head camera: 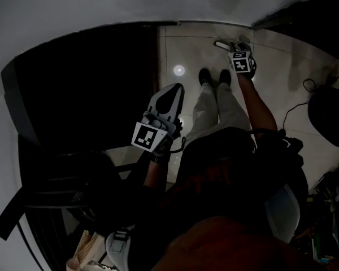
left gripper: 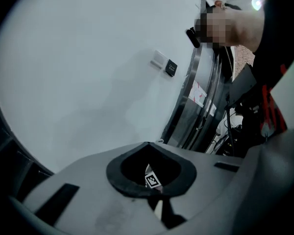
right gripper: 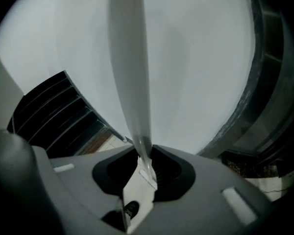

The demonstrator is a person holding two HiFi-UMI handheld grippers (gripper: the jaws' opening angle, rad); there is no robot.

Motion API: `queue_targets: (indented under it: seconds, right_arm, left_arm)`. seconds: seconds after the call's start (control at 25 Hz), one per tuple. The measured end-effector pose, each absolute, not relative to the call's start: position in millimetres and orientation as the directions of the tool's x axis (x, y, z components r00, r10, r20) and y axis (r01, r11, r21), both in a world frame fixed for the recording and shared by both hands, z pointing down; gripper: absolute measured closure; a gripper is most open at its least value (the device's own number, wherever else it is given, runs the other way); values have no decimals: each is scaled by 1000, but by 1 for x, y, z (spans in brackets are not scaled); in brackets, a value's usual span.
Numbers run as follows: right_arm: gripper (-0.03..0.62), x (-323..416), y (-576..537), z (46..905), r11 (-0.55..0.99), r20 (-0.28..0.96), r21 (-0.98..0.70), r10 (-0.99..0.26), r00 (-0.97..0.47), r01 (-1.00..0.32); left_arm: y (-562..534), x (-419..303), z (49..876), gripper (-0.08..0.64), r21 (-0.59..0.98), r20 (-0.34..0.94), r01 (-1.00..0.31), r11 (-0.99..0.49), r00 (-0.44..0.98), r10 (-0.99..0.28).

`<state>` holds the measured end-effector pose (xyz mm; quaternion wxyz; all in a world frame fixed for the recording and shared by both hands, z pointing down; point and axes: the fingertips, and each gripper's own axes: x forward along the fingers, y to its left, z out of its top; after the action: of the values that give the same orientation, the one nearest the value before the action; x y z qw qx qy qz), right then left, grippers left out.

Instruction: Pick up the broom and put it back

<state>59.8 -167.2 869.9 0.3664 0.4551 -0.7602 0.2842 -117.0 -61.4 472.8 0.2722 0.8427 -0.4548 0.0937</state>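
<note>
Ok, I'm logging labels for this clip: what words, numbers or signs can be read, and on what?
No text can be read.
Sticker on the metal frame: red and white, too blurred.
Dark wall plate: mark too small.
Marker cube: square pattern only.
Broom handle: no print seen.

The grey left gripper (head camera: 172, 92), topped by its square-marker cube, was held close in front of the body on a bent forearm (head camera: 152, 171). It pointed slightly downward, jaws together with nothing between them. The grey right gripper (right gripper: 143, 153) reached far forward and steeply down on an outstretched forearm (head camera: 259, 106), jaws clamped on a pale, slim broom handle (right gripper: 130, 82).
</note>
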Motion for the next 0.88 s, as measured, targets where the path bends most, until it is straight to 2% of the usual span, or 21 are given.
queue_targets:
  seconds: [0.4, 0.56, 0.72, 0.88]
  right_arm:
    - [503, 60, -267, 894, 426, 827, -87, -474, -304, -901]
    - [503, 77, -300, 886, 402, 810, -62, -515, -281, -914]
    - [484, 70, -317, 882, 354, 790, -171, -509, -343, -919]
    - [464, 88, -313, 879, 291, 762, -192, -558, -329, -937]
  left_arm:
    - [-55, -124, 487, 555, 394, 441, -829, -397, 550, -710]
    - [-62, -122, 479, 555, 373, 432, -836, -402, 540, -722]
    - [-72, -131, 472, 555, 321, 443, -870, -373, 486, -753]
    - [-72, -127, 468, 555, 289, 443, -885, -366, 462, -768]
